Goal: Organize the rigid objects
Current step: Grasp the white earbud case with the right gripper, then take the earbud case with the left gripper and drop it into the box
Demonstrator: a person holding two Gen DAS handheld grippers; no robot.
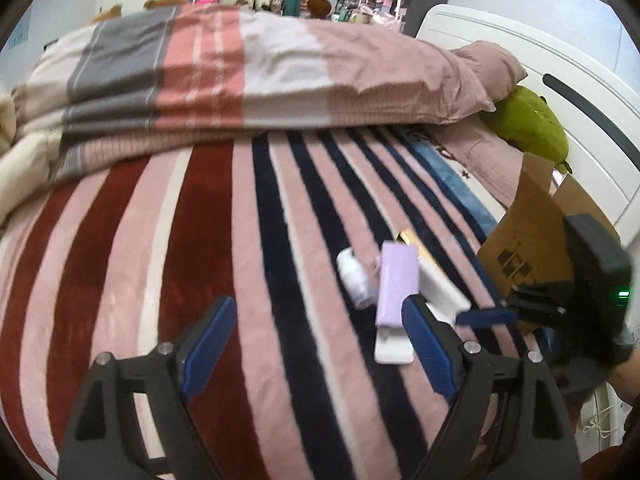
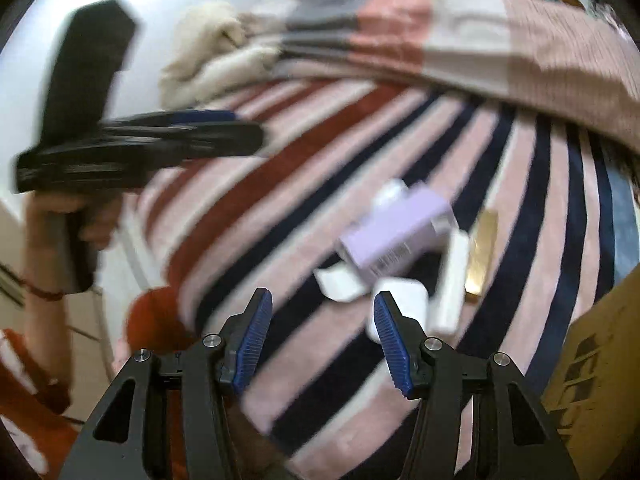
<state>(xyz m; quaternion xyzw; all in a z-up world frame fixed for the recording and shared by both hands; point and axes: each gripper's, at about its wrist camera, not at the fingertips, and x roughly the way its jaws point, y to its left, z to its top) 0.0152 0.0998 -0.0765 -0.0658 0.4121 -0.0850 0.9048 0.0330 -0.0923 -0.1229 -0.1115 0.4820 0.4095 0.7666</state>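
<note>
One lilac box [image 1: 396, 284], one bottle [image 1: 354, 278], one gold box [image 2: 482, 256].

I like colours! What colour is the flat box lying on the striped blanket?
Lilac flat box, clearest in left wrist view.

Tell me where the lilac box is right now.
The lilac box lies on the striped blanket, right of centre in the left wrist view, between a white bottle and a white box.

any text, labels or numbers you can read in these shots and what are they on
Nothing can be read.
Cardboard box: large dark block print on its side, cut off and blurred, not legible.
Lilac box: a barcode and fine print at one end, too blurred to read.
White bottle: faint label marks, too small to read.
Gold box: no print visible.
</note>
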